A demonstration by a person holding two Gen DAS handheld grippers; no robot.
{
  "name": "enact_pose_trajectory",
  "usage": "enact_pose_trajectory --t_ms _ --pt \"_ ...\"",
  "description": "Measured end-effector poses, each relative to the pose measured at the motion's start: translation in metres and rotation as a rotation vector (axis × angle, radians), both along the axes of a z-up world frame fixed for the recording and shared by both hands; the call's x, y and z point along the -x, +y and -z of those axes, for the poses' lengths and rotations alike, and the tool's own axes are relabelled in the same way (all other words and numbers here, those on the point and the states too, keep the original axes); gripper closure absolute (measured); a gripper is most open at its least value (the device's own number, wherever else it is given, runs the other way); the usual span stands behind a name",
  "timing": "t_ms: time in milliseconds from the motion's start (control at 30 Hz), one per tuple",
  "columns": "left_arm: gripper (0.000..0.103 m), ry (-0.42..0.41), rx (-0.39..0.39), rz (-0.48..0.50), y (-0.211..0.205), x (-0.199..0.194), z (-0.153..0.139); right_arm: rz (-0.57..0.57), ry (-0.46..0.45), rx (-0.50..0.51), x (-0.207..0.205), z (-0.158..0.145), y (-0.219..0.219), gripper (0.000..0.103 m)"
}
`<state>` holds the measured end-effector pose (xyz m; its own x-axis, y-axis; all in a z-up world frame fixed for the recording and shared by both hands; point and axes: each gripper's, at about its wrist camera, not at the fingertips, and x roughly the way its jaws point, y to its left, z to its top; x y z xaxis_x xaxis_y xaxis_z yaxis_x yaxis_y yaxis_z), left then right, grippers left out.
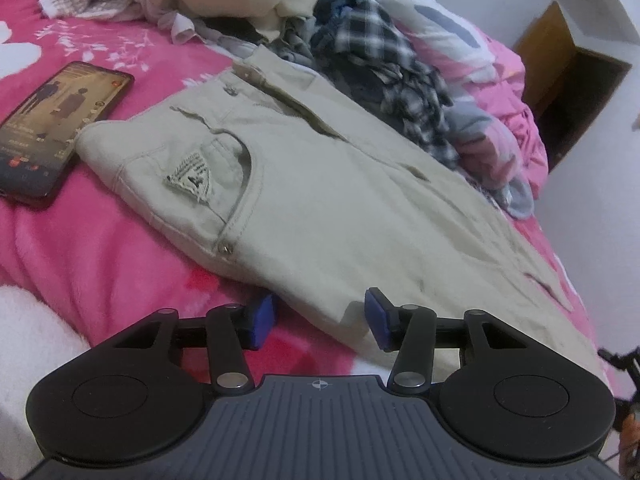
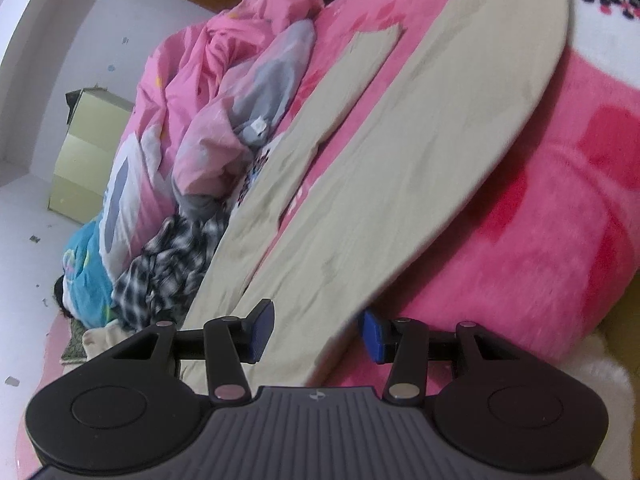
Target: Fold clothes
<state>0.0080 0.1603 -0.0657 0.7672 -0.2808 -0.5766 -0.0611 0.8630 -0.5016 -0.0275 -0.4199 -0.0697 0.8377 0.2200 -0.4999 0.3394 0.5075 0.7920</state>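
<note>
Beige trousers [image 1: 320, 184] lie flat on a pink fleece blanket [image 1: 100, 240], waistband toward the far left in the left wrist view. My left gripper [image 1: 320, 320] sits at the near edge of the seat. Its jaws stand apart, and the cloth's edge and some bare blanket lie between the blue pads [image 1: 378, 320]. In the right wrist view the two trouser legs [image 2: 400, 168] stretch away across the blanket [image 2: 560, 200]. My right gripper [image 2: 316, 334] straddles the near leg. One of its pads [image 2: 262, 332] lies over the cloth and the other sits at the cloth's edge, with the jaws apart.
A phone [image 1: 52, 128] with a lit screen lies on the blanket left of the waistband. Behind the trousers are a plaid shirt [image 1: 380, 52], other loose clothes and a bunched pink quilt [image 1: 500, 92]. A pale green cabinet [image 2: 88, 148] stands by the wall.
</note>
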Motion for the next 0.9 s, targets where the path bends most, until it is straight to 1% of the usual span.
enact_pose_trajectory --t_ms 100,167,233,400,567,633,700,733,800,833,867,900 --pt "0.056 -0.009 0.0 -0.028 0.003 -0.004 0.0 0.027 -0.002 0.018 -0.001 0.001 -0.01 0.054" --pt "0.059 -0.012 -0.005 -0.046 0.004 -0.006 0.0 0.042 -0.003 0.028 -0.003 0.002 -0.016 0.054" --pt "0.065 -0.015 -0.017 -0.062 0.005 -0.008 0.0 0.046 -0.006 0.036 -0.007 0.004 -0.02 0.054" --pt "0.069 -0.018 -0.015 -0.09 0.011 -0.014 0.001 0.044 -0.018 0.047 -0.018 0.01 -0.03 0.054" --pt "0.069 -0.022 -0.021 -0.101 0.013 -0.017 0.002 0.063 -0.023 0.007 -0.028 0.016 -0.04 0.054" --pt "0.07 -0.026 -0.021 -0.107 0.013 -0.018 0.002 0.063 -0.019 0.016 -0.031 0.017 -0.04 0.055" --pt "0.071 -0.034 -0.034 -0.107 0.012 -0.018 0.003 0.066 -0.016 0.037 -0.034 0.016 -0.039 0.056" --pt "0.071 -0.037 -0.045 -0.105 0.01 -0.018 0.002 0.067 -0.013 0.049 -0.034 0.016 -0.038 0.059" --pt "0.072 -0.043 -0.063 -0.102 0.009 -0.018 0.002 0.071 -0.008 0.069 -0.034 0.017 -0.037 0.067" --pt "0.072 -0.043 -0.065 -0.102 0.008 -0.018 0.002 0.073 -0.003 0.077 -0.034 0.017 -0.037 0.073" --pt "0.072 -0.042 -0.067 -0.102 0.008 -0.018 0.002 0.075 0.001 0.078 -0.033 0.019 -0.038 0.078" --pt "0.072 -0.041 -0.066 -0.101 0.008 -0.018 0.002 0.08 0.0 0.069 -0.031 0.02 -0.039 0.079"
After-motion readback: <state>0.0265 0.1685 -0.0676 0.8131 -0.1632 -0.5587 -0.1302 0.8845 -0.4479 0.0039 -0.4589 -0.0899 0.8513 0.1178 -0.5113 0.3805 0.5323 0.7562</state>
